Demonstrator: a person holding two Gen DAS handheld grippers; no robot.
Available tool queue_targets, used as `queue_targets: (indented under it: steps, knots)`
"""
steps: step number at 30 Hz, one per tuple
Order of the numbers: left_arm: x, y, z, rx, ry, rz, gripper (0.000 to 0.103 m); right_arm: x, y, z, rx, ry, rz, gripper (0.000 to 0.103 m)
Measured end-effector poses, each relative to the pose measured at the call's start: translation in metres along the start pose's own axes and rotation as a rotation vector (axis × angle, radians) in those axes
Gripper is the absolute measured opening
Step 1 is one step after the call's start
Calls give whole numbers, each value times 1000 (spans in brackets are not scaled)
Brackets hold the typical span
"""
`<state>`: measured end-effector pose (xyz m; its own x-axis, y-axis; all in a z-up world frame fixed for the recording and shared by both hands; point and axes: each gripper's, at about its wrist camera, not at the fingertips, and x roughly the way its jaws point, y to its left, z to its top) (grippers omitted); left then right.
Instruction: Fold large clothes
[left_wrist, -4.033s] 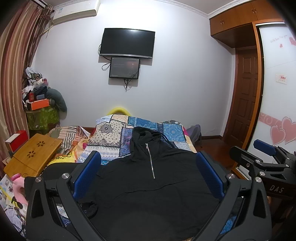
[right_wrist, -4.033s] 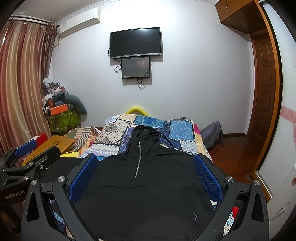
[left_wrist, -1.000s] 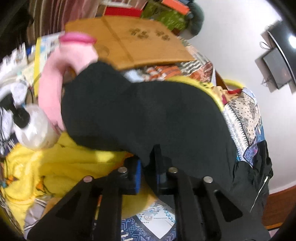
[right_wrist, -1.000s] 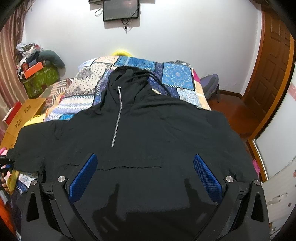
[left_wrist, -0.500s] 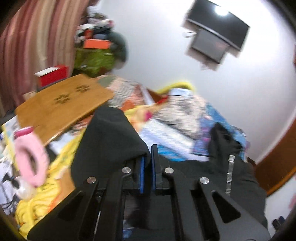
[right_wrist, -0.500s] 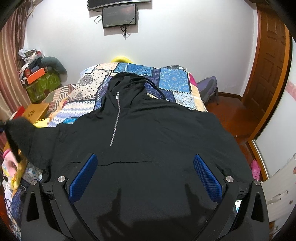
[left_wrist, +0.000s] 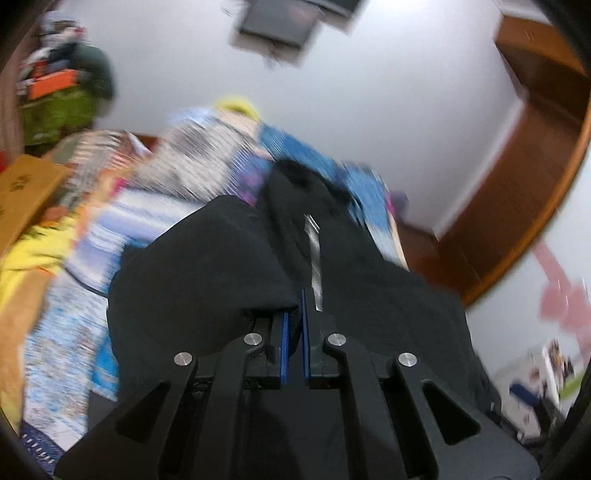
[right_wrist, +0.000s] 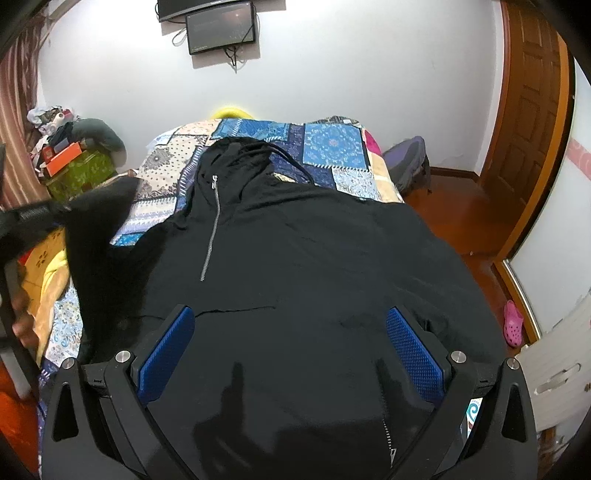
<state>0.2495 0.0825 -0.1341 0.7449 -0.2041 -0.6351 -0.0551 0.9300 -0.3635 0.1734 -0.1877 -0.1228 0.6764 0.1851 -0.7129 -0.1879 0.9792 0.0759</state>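
Over at nine o'clock, a low wooden folding table (right_wrist: 35, 254) and a rumpled yellow blanket (right_wrist: 51, 280) crowd the bed's near side. Just inside them the left gripper (left_wrist: 292, 334) has its blue pads pinched on the cuff of the hoodie's left sleeve (right_wrist: 99, 236), which hangs lifted above the quilt; the left wrist view is motion-blurred, so how deep the bite goes is hard to say.

The large black zip-neck hoodie (right_wrist: 295, 266) lies face up across the patchwork quilted bed (right_wrist: 332, 147), hood towards twelve o'clock, hem at six o'clock beneath the right gripper (right_wrist: 290, 354). That gripper hovers with its fingers spread wide, holding nothing.

The cloth looks soft, limp and fairly heavy; it should drape and drag rather than slide, and the metal zip (right_wrist: 210, 236) is the only stiff line. Cuffs, shoulder seams and hem corners seem the sensible places to grasp.

The body overhangs the mattress edge at three o'clock, where wooden floor (right_wrist: 461, 218), a pink slipper (right_wrist: 513, 323) and a brown panelled door (right_wrist: 528, 110) leave more open room than the cluttered left.
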Motion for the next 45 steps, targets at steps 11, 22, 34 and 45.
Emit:
queue_targets:
  steps: [11, 22, 34, 45]
  knots:
    - [67, -57, -82, 250, 358, 2, 16, 6, -7, -8, 4, 37, -11, 103]
    - [-7, -40, -53, 255, 194, 21, 57, -8, 9, 3, -59, -19, -31, 103]
    - [-100, 42, 4, 241, -72, 240, 82, -23, 75, 45, -222, -160, 69, 103]
    - [-121, 119, -20, 172, -31, 362, 86, 50, 194, 29, -542, 35, 204, 103]
